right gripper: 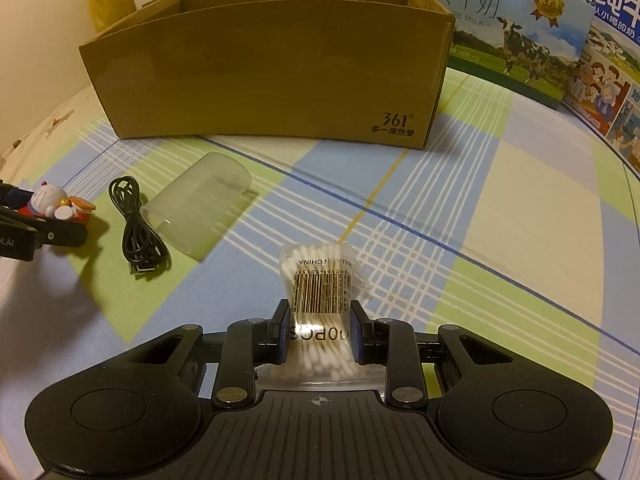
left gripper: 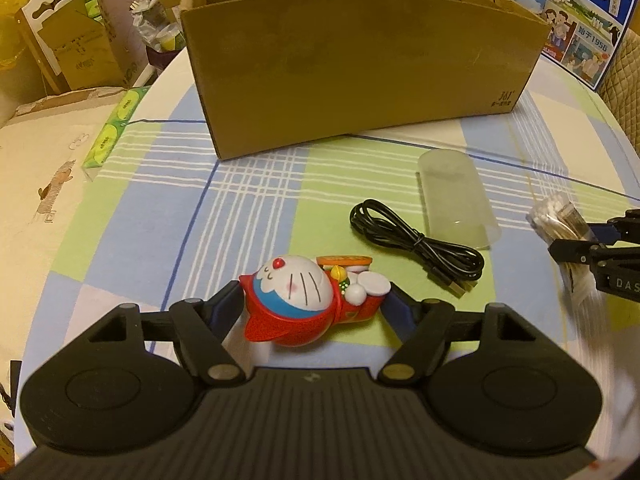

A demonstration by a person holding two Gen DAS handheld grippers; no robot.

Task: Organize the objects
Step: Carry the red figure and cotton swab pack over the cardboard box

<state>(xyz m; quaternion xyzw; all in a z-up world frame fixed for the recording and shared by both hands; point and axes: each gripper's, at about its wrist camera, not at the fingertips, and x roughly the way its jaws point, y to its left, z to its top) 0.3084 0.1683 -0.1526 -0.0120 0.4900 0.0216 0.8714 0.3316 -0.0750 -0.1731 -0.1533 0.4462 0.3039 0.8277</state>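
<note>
Cardboard box point(right gripper: 272, 68): stands open-topped at the far side of the checked tablecloth point(right gripper: 500, 216). Its interior is hidden in both views, so what it already holds cannot be told.

Plastic cup point(left gripper: 456, 196): clear, lying on its side on the cloth, between the box and the grippers. Not yet stowed.

Black cable point(left gripper: 416, 240): coiled, lying just beside the cup, plug end toward the camera. Not yet stowed.

Cat figurine point(left gripper: 308, 300): lying on its side on the cloth, between the fingers of the left gripper point(left gripper: 312, 304). The fingers stand against both its ends; a clamped hold appears made, though the contact faces are partly hidden.

Cotton swab bag point(right gripper: 320, 300): squeezed at mid-length between the pads of the right gripper point(right gripper: 320, 336), which is clenched on it; the bag bulges above and below the pads.

Task progress: judged early to middle. Two items are in hand, two lie loose, none is seen entering the box. Remaining: carry all four to the box.

Left wrist view only: the figurine's face and the finger contact on it; the green tissue packs point(left gripper: 116, 128) at the table's left edge.

Right wrist view only: the bag's barcode and the pad grip; the box's printed mark; the milk cartons point(right gripper: 512, 36) behind it.
</note>
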